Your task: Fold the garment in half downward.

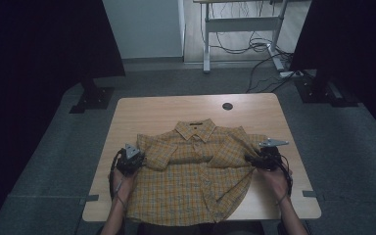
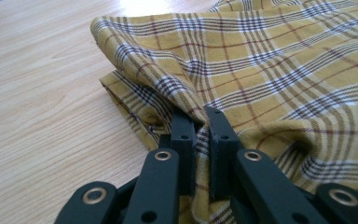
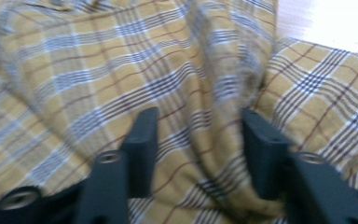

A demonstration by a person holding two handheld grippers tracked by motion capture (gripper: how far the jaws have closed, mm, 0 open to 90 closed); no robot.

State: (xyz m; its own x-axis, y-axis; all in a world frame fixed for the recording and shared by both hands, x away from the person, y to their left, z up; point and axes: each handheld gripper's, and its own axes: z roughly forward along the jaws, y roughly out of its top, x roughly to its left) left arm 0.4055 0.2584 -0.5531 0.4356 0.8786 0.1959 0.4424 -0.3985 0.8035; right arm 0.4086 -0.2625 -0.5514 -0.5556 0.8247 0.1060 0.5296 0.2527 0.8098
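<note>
A yellow plaid short-sleeved shirt [image 1: 191,171] lies front up on the wooden table [image 1: 147,110], collar toward the far side, both sleeves folded in over the chest. My left gripper [image 1: 139,161] is at the shirt's left edge; in the left gripper view it [image 2: 200,114] is shut on a pinched fold of the plaid cloth [image 2: 261,60]. My right gripper [image 1: 252,160] is at the shirt's right edge by the folded sleeve. In the right gripper view its jaws [image 3: 198,121] stand apart, with a loose ridge of cloth [image 3: 98,60] between them and no pad pressing on it.
A round dark grommet [image 1: 227,106] sits near the table's far edge. Bare wood shows beyond the collar and at both sides of the shirt. Black stand bases [image 1: 92,98] flank the table on the floor. A desk frame and cables [image 1: 254,46] stand behind.
</note>
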